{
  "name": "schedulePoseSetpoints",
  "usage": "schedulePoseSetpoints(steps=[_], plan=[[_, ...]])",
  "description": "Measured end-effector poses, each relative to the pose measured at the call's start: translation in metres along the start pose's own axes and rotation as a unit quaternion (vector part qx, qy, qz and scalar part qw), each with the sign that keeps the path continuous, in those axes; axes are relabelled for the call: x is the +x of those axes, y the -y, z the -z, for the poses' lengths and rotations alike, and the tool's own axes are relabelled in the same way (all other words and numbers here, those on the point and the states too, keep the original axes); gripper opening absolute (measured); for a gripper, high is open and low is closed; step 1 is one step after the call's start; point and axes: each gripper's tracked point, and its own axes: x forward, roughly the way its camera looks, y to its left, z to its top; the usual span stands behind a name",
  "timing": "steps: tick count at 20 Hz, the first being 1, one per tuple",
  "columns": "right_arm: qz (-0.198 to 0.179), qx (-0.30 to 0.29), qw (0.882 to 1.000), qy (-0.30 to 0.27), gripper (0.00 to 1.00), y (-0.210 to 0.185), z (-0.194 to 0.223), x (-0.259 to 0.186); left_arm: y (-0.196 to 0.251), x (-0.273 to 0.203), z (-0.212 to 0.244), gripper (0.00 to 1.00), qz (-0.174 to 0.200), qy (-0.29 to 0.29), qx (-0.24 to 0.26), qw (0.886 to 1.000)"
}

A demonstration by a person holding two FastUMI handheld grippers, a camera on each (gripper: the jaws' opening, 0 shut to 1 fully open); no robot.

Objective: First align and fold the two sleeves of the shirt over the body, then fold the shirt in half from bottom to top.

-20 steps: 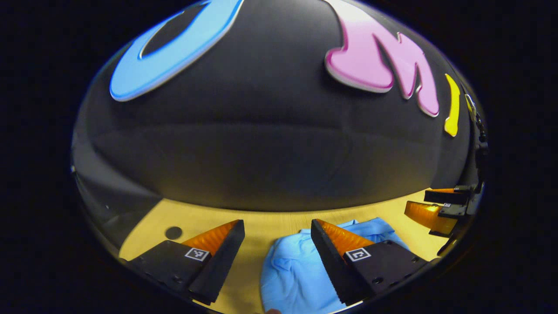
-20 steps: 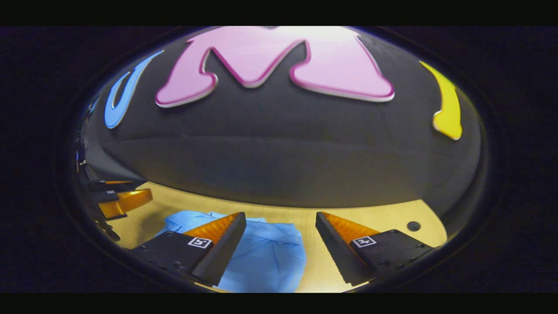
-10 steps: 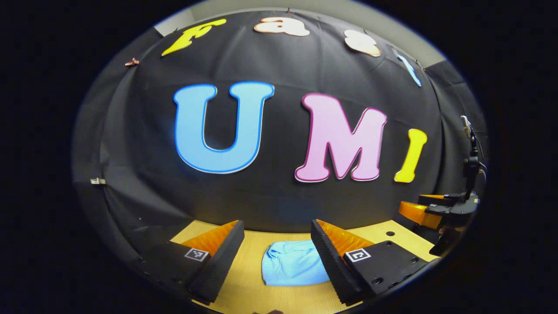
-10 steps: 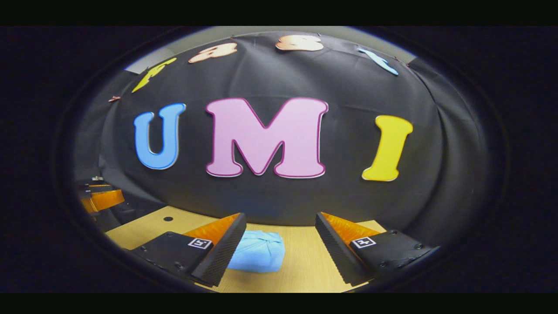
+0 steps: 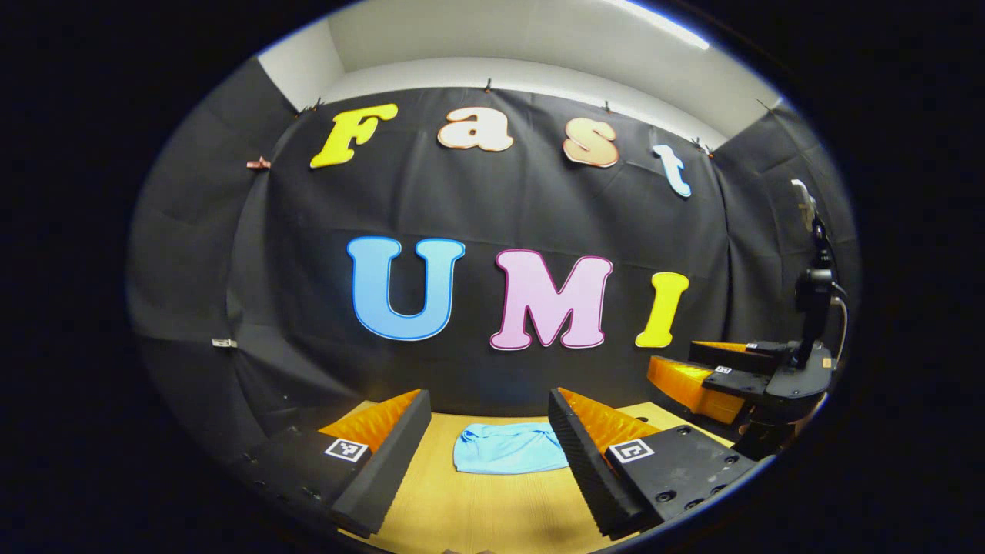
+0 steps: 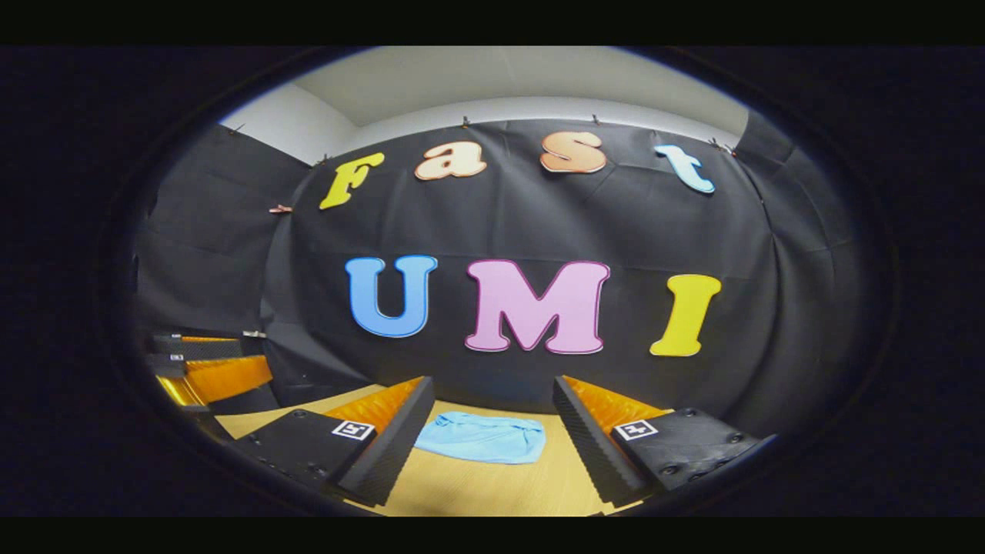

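So here's where I'm at: the light blue shirt (image 5: 504,448) is sitting on the wooden table (image 5: 477,512) as a small compact bundle, out near the far edge by the black cloth wall (image 5: 492,200). From both views it looks already folded down, sleeves in and bottom over top, though I can't make out the individual layers at this range, so take that as my read and not gospel.

Left gripper (image 5: 489,419) is spread wide with nothing between the fingers, hanging well above and short of the shirt. Right gripper (image 6: 492,408) is the same deal: released, empty, apart from the cloth. In the left gripper view I can also see the right one off at the right edge, held up clear of the table.

My guess is the folding itself is done and this is the pull-away. If anything's left, it'd be a quick check that the bundle sits flat with the edges lined up. Going back in would mean coming down low and pinching an edge, not the whole stack.

Compared with a second ago: both cameras were right down over the shirt then, blue fabric spilling under and between the fingers. Half a second ago it was already smaller in view. Now both grippers have backed off and tipped up, and the shirt sits small and far away. Fingers were wide open the whole stretch.
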Motion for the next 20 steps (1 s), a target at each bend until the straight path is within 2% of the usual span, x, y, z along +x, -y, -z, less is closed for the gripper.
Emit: schedulePoseSetpoints(steps=[4, 7, 12, 14, 15, 20], plan=[[-0.006, -0.014, 1.0, -0.004, 0.97, -0.013, 0.005, -0.043, 0.021, -0.039, 0.005, 0.98, 0.003, -0.008, -0.031, 0.999], [0.001, 0.012, 1.0, 0.0, 0.97, -0.017, 0.007, -0.056, 0.017, -0.056, -0.002, 0.98, -0.006, 0.007, -0.005, 1.0], [0.025, 0.01, 1.0, -0.008, 0.97, -0.007, 0.012, -0.066, 0.007, -0.062, 0.001, 0.98, -0.024, 0.004, -0.014, 1.0], [0.028, 0.008, 1.0, -0.007, 0.97, -0.007, 0.011, -0.07, 0.0, -0.063, 0.004, 0.94, -0.031, 0.0, -0.01, 0.999], [0.03, 0.007, 1.0, -0.005, 0.97, -0.007, 0.011, -0.072, -0.002, -0.063, 0.003, 0.98, -0.031, 0.001, -0.01, 0.999], [0.029, 0.011, 1.0, -0.004, 0.97, -0.012, 0.012, -0.079, -0.013, -0.063, 0.007, 0.98, -0.036, 0.001, -0.012, 0.999]])
